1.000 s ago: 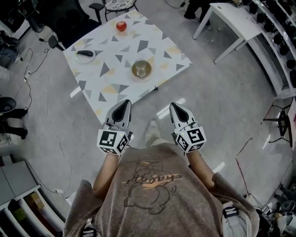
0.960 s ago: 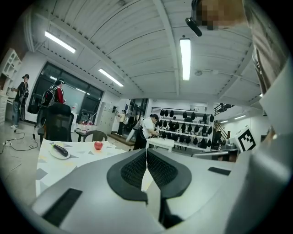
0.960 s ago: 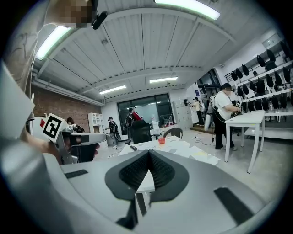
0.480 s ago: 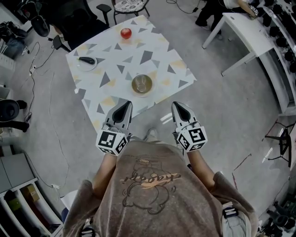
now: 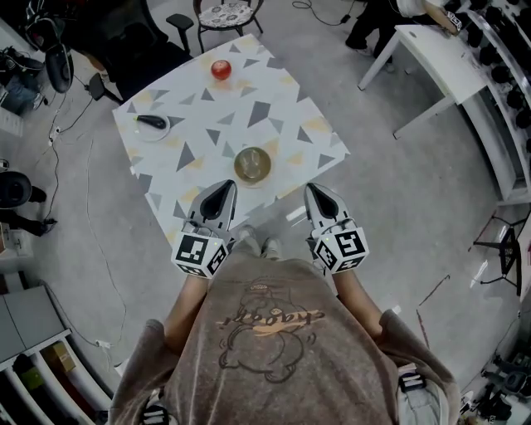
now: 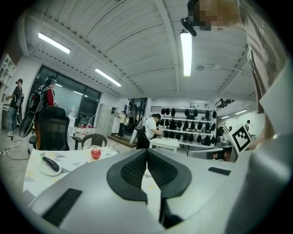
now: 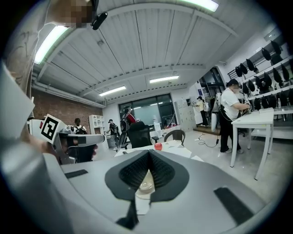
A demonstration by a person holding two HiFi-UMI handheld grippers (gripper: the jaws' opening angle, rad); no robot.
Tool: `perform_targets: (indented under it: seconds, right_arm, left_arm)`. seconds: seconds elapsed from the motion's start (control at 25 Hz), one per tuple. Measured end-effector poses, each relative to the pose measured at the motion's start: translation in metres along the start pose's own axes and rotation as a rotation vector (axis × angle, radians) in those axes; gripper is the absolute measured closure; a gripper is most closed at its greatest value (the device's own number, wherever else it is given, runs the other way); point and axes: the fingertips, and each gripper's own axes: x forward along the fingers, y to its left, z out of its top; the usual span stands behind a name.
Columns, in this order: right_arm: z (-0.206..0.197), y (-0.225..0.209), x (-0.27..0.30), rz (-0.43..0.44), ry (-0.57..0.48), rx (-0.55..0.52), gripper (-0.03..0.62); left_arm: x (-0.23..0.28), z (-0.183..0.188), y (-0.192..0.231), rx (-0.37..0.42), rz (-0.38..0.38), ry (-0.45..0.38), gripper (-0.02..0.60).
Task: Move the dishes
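A brownish bowl on a plate (image 5: 252,165) sits near the front edge of a table with a triangle-pattern cloth (image 5: 274,116). A small white plate with a dark object on it (image 5: 152,124) lies at the table's left, and a red apple (image 5: 221,70) at its far side. My left gripper (image 5: 222,184) and right gripper (image 5: 314,188) are both shut and empty, held side by side just short of the table's near edge, either side of the bowl. The right gripper view shows the bowl (image 7: 145,186) past the closed tips. The left gripper view shows the apple (image 6: 95,153) and small plate (image 6: 50,165).
A white table (image 5: 431,41) stands to the right, with a person beside it. A chair (image 5: 222,12) is behind the patterned table and a black office chair (image 5: 149,58) at its left. Cables (image 5: 70,124) lie on the floor at left. Shelving lines the right wall.
The person has stepped closer to the table; the bowl now lies just ahead of the two grippers. Both grippers stay shut in the same pose.
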Motion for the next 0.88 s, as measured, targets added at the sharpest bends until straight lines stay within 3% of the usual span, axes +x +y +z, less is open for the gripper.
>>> perform_targets:
  seconds: [0.28,0.6,0.76,0.88]
  right_arm:
    - [0.011,-0.013,0.014,-0.059,-0.02,0.007,0.595]
    - [0.011,-0.019,0.027,-0.089,-0.011,0.01,0.595]
    - [0.008,-0.02,0.03,-0.093,-0.003,0.014,0.595]
    - [0.006,-0.022,0.03,-0.1,0.004,0.02,0.595]
  left_arm:
    - [0.022,-0.001,0.009,0.011,-0.08,0.024,0.558]
    - [0.042,-0.013,0.023,0.028,-0.124,0.057,0.344]
    - [0.053,-0.03,0.026,0.068,-0.147,0.111,0.277]
    - [0.063,-0.047,0.029,0.098,-0.159,0.151,0.262]
